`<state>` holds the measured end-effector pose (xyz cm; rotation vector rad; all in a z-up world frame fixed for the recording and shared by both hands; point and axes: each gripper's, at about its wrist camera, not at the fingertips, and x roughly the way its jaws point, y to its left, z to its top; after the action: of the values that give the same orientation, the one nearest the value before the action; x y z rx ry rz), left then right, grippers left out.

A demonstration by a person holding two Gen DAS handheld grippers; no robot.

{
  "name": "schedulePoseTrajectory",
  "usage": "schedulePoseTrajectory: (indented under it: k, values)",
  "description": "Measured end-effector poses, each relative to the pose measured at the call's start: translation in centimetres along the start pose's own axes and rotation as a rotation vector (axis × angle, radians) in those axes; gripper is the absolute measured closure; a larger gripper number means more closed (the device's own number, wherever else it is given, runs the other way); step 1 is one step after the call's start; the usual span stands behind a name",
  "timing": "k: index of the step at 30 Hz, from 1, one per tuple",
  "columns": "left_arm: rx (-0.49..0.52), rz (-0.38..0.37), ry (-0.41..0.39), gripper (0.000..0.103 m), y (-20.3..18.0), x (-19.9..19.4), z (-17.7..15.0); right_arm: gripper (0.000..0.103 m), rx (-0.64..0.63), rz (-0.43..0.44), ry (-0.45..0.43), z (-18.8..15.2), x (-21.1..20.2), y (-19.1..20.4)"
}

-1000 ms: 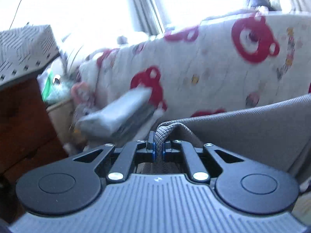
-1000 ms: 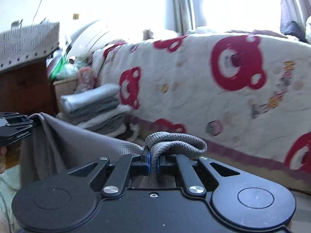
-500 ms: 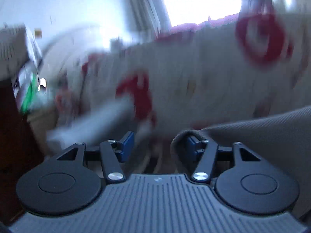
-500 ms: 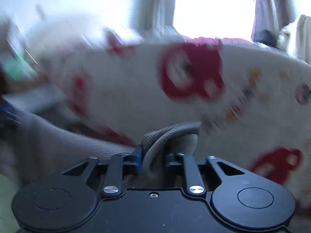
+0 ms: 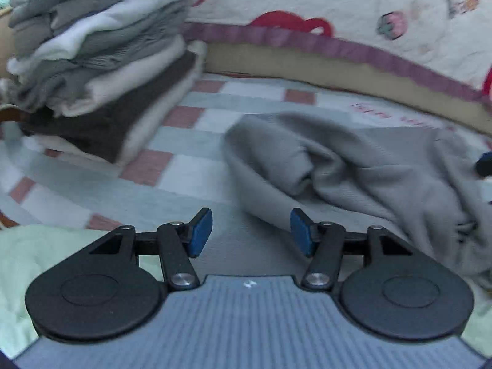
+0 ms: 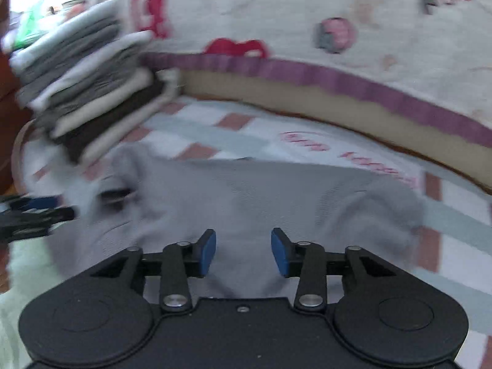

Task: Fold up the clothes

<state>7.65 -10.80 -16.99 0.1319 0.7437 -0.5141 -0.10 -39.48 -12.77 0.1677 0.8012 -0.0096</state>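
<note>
One loose grey garment [image 5: 363,166] (crumpled), one folded stack [image 5: 98,61].

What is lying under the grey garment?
The grey garment lies crumpled on a checked cloth of pale and red squares. The part of the cloth beneath the garment is covered, so anything there cannot be seen.

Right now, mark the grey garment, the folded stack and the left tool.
grey garment [image 5: 363,166], left wrist view, rumpled middle.
folded stack [image 5: 98,52], left wrist view, front edges of the layers.
left tool [image 5: 251,230], left wrist view, gap between its blue pads.

Matt grey knit garment [image 5: 353,166]
</note>
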Motion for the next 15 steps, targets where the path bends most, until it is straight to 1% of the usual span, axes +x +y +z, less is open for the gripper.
schedulePoseTrajectory:
  k: [1,3,4,6,9,10,11,12,13,14,15]
  values:
    - [-0.003,-0.035,-0.009,0.047,-0.1,-0.3,-0.2,0.05,-0.015,0.035,0.004,-0.3,-0.2,0.7]
    - [-0.002,-0.099,-0.008,0.046,-0.4,-0.3,-0.1,0.041,-0.038,0.114,0.019,-1.0,-0.5,2.1]
    - [-0.001,-0.133,-0.003,0.046,-0.6,-0.4,0.0,0.037,-0.049,0.136,0.032,-1.3,-0.2,2.8]
    - [0.0,-0.181,0.011,0.043,-1.2,-0.4,-0.1,0.036,-0.07,0.174,0.062,-2.0,0.7,4.2]
    - [0.007,-0.214,0.024,0.037,-1.8,-0.4,-0.6,0.036,-0.083,0.169,0.132,-3.1,3.6,5.3]
    - [0.007,-0.22,0.028,0.037,-1.9,-0.3,-0.7,0.036,-0.066,0.154,0.146,-3.3,4.8,5.2]
    - [0.0,-0.233,0.028,0.037,-1.9,-0.2,-0.9,0.038,-0.05,0.139,0.159,-3.6,5.9,5.2]
    - [-0.008,-0.251,0.026,0.039,-1.8,-0.1,-1.1,0.072,-0.037,0.121,0.152,-3.8,6.6,5.2]
    - [-0.011,-0.277,0.006,0.042,-1.7,-0.4,-1.4,0.095,-0.033,0.097,0.103,-3.9,6.6,5.1]
    - [-0.01,-0.31,-0.029,0.051,-1.5,-0.9,-1.8,0.096,-0.038,0.076,0.056,-4.0,6.4,5.1]
    - [-0.004,-0.322,-0.064,0.054,-1.5,-1.4,-2.1,0.096,-0.062,0.059,0.013,-3.8,5.7,5.4]
